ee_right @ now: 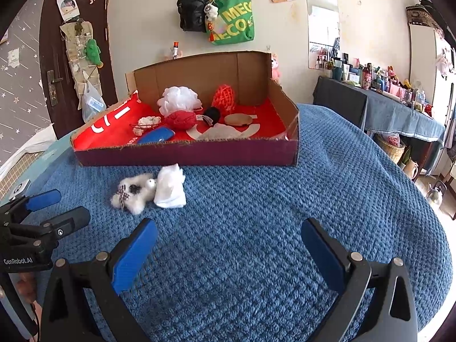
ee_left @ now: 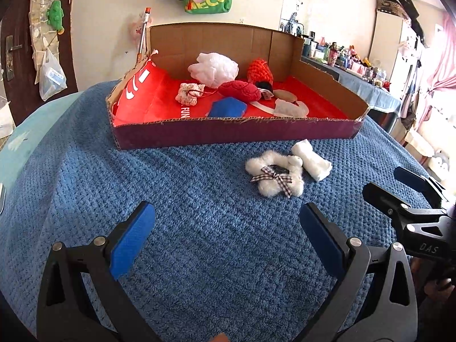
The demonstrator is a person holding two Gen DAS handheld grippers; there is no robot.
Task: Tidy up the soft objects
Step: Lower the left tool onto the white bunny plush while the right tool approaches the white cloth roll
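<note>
While both grippers hover over the blue knitted blanket [ee_left: 176, 199], their blue ribbed fingers stand wide apart and hold nothing: the left gripper [ee_left: 228, 239] and the right gripper [ee_right: 229, 252] each point toward the cardboard box [ee_right: 188, 154]. The right gripper's black body reads "DAS" in the left wrist view, and the left gripper's reads "GenRobot.AI" in the right wrist view.

Two soft things lie on the blanket just in front of the box, touching each other: a fluffy white plush toy [ee_left: 273, 176] with a checked ribbon bow, and a smooth rolled white cloth [ee_left: 312, 159].

The box is corrugated, low at the front with a purple outer face and tall at the back, lined with a glossy red bag printed with white letters, of which only "FUN" can be read. Inside lie a frilly white mesh puff [ee_right: 178, 98], an orange crocheted piece [ee_right: 225, 95], a red knitted ball [ee_right: 181, 119], a small pale crocheted piece [ee_right: 148, 121], a flat blue pad [ee_right: 156, 136], a small black thing [ee_right: 212, 114] and a tan oval pad [ee_right: 238, 119].

On the wall behind hang a black backpack [ee_right: 192, 11] and a green tote bag [ee_right: 232, 21] lettered "MECO".
</note>
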